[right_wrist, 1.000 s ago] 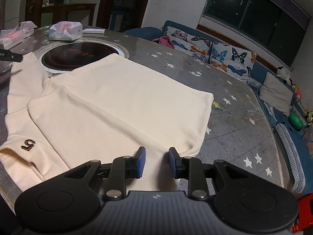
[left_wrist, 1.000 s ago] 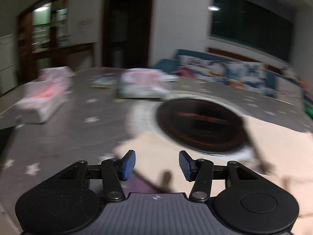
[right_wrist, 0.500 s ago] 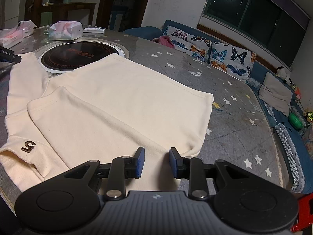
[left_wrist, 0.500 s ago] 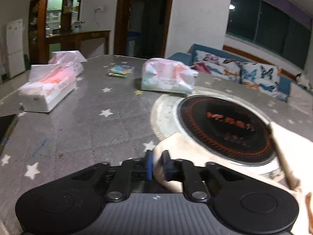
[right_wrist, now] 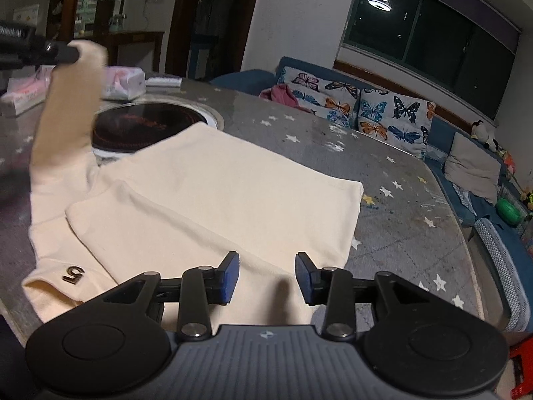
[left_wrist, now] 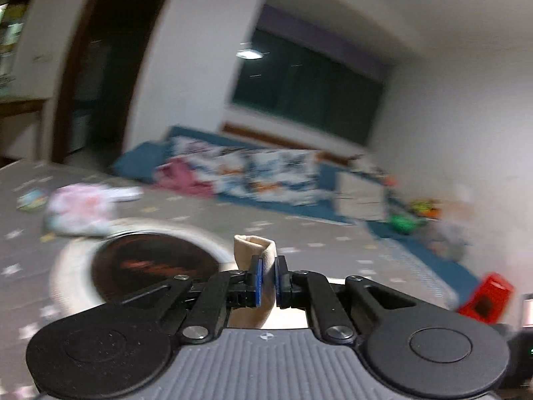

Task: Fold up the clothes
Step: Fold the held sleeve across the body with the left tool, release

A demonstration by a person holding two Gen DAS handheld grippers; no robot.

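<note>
A cream garment [right_wrist: 213, 193] lies spread on the grey star-patterned table [right_wrist: 399, 206], with a dark "5" mark [right_wrist: 74, 274] near its front left corner. My left gripper [left_wrist: 266, 278] is shut on a cream sleeve end [left_wrist: 255, 250] and holds it lifted above the table. In the right wrist view the left gripper [right_wrist: 66, 54] is at the upper left, with the sleeve [right_wrist: 66, 106] hanging from it. My right gripper [right_wrist: 267, 276] is open and empty, low over the garment's near edge.
A round black cooktop [right_wrist: 140, 126] is set in the table behind the garment. Tissue packs [right_wrist: 123, 81] and a tissue box [right_wrist: 23, 95] stand at the far left. A sofa with butterfly cushions [right_wrist: 376, 113] runs behind the table. A red object [left_wrist: 484, 298] is at the right.
My left gripper closed on the sleeve end and lifted it up off the table, swinging right. My right gripper opened wider and stayed in place.
</note>
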